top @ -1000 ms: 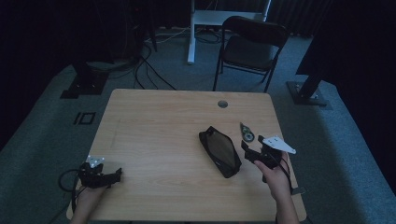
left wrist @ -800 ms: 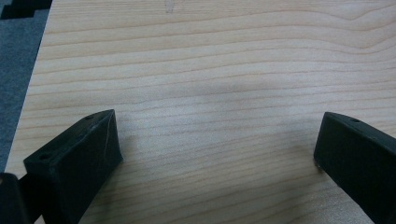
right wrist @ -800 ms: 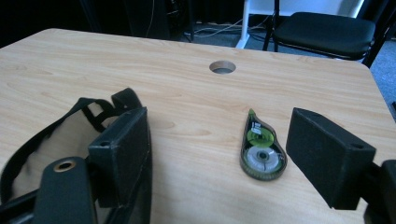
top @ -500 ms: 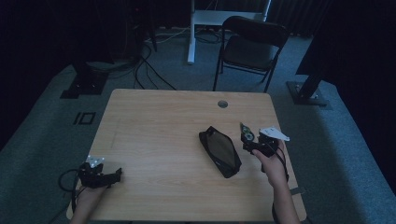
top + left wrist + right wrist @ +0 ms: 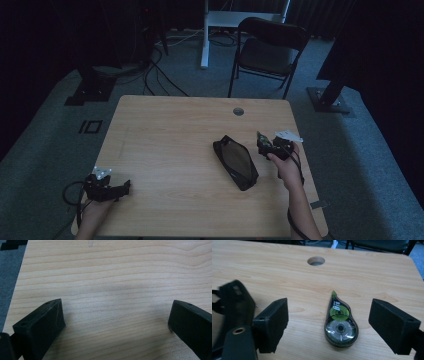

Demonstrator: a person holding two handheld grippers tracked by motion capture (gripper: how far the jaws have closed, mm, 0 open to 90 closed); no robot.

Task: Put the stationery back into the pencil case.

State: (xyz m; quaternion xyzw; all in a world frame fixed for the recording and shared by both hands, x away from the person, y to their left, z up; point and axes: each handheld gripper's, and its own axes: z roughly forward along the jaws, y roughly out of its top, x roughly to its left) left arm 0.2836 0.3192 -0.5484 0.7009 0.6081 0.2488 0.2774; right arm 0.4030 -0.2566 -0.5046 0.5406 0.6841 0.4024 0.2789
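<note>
A green and clear correction tape dispenser (image 5: 339, 323) lies flat on the wooden table (image 5: 175, 130), its tip pointing toward the cable hole. My right gripper (image 5: 328, 311) is low over it with a jaw on each side and neither pad touching it. Its jaws have just been opening and stand wide. In the high view the right gripper (image 5: 267, 142) is at the table's right side, with the dispenser (image 5: 261, 137) at its tip. A black pouch (image 5: 236, 162) lies just left of it. My left gripper (image 5: 125, 187) rests open near the front left corner, over bare wood (image 5: 116, 317).
A round cable hole (image 5: 238, 111) sits near the far edge, beyond the dispenser. A black folding chair (image 5: 270, 47) stands behind the table. The pouch (image 5: 235, 302) lies close beside the right gripper's left jaw. Cables trail across the grey carpet.
My right hand has moved a little farther across the table and lower, bringing the gripper down around the dispenser. The dispenser, the pouch and the left gripper have stayed put.
</note>
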